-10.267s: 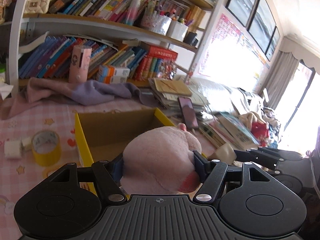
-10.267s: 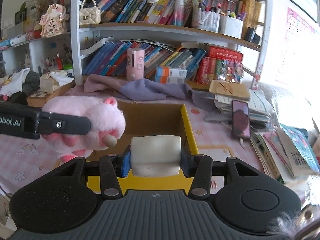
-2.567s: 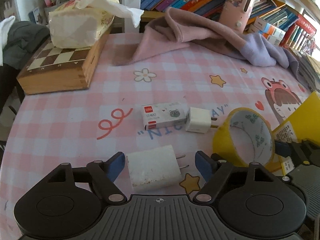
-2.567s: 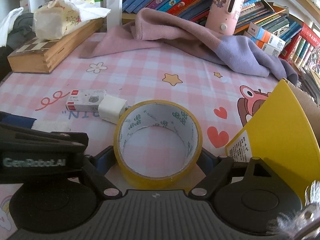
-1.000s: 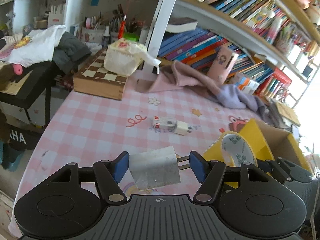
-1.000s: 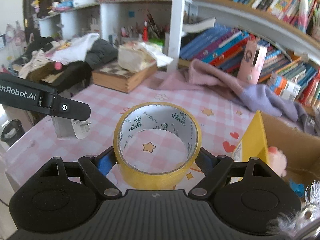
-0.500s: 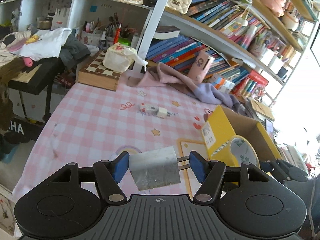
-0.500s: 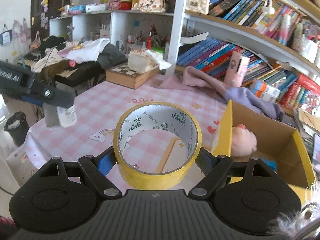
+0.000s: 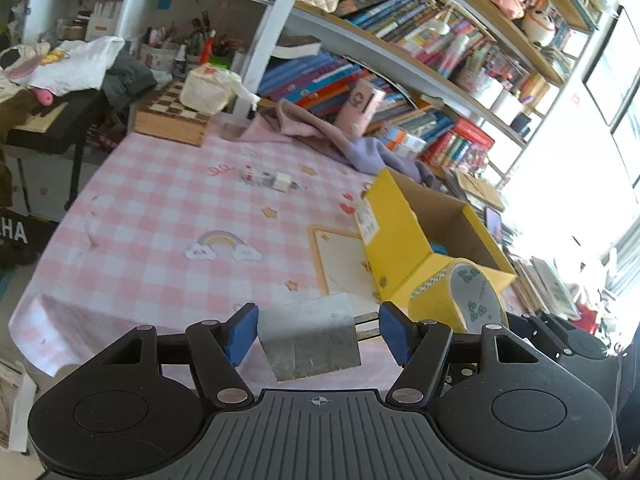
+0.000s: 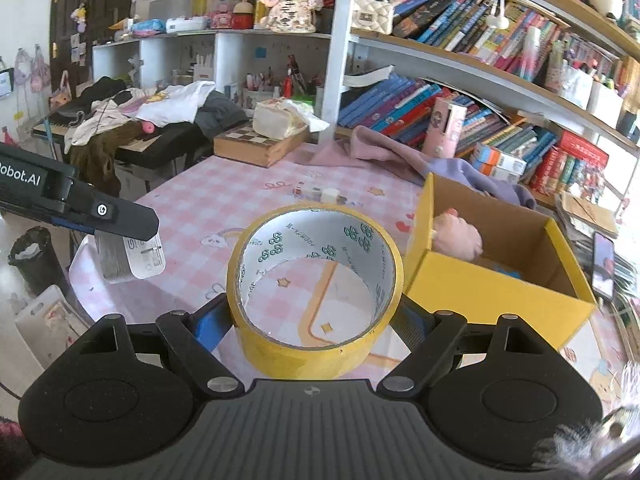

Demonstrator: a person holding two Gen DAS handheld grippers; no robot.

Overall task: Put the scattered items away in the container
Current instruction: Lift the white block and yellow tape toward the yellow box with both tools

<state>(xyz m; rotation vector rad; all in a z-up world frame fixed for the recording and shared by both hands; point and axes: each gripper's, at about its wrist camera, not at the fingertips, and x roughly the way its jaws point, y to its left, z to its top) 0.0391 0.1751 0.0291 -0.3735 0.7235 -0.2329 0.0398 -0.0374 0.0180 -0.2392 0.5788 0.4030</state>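
My left gripper (image 9: 316, 332) is shut on a white charger plug (image 9: 310, 338), prongs pointing right, held in the air over the near table edge. In the right wrist view the same plug (image 10: 132, 258) hangs at the left under the left gripper's finger (image 10: 100, 212). My right gripper (image 10: 312, 326) is shut on a yellow tape roll (image 10: 304, 356), hole facing up. The open yellow cardboard box (image 10: 480, 292) stands just right of the roll, with a pink plush toy (image 10: 456, 238) inside. A small white charger (image 10: 330, 195) and a small white eraser box (image 10: 304, 190) lie farther back on the table.
A pink checked cloth (image 10: 248, 208) covers the table. A pink-purple garment (image 10: 400, 156) and a pink holder (image 10: 442, 128) lie at the back. A chessboard box (image 10: 256, 146) carries a tissue pack. A phone (image 10: 602, 264) and stacked books lie right of the box.
Both grippers have drawn back from the table and risen a little, each with its load. The yellow box has come fully into view, with the plush toy inside.
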